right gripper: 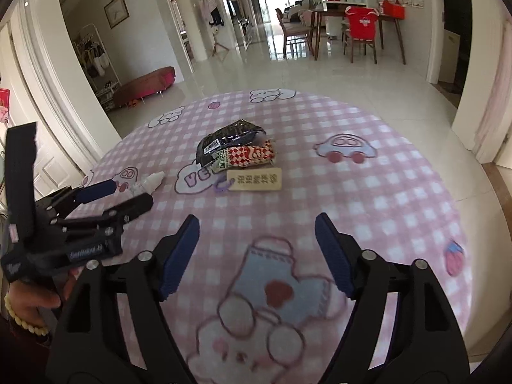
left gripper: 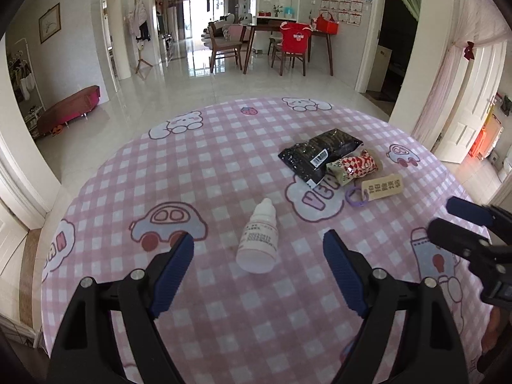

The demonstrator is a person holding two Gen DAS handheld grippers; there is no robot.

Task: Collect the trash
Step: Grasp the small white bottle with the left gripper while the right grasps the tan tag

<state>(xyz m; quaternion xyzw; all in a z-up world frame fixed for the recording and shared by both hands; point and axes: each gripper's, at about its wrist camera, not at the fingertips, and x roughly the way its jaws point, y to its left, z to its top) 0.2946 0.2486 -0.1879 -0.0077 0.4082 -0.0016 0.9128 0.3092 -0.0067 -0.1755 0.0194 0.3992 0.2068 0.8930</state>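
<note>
ok so i've got both grippers hanging over the round table (left gripper: 134,172) with the pink checked cartoon cloth. my left gripper (left gripper: 258,249) has its jaws wide apart and nothing pinched, and the little white dropper bottle (left gripper: 258,236) is lying on its side on the cloth right in the gap ahead of the blue pads (left gripper: 174,275), cap pointing to the far side, not touched by either pad as far as i can see. my right gripper (right gripper: 257,240) is spread open too, with only bare cloth between its fingers. the rest of the trash sits in a clump further out, toward the far right of the bottle: a black wrapper (left gripper: 318,153) with a barcode, a red and white checked wrapper (left gripper: 358,164) lying against its near edge, and a wooden tag (left gripper: 382,188) on a purple loop just in front of those. from the right wrist camera the same clump is straight ahead, and the left gripper is off at the left edge with the bottle by its tips.
</note>
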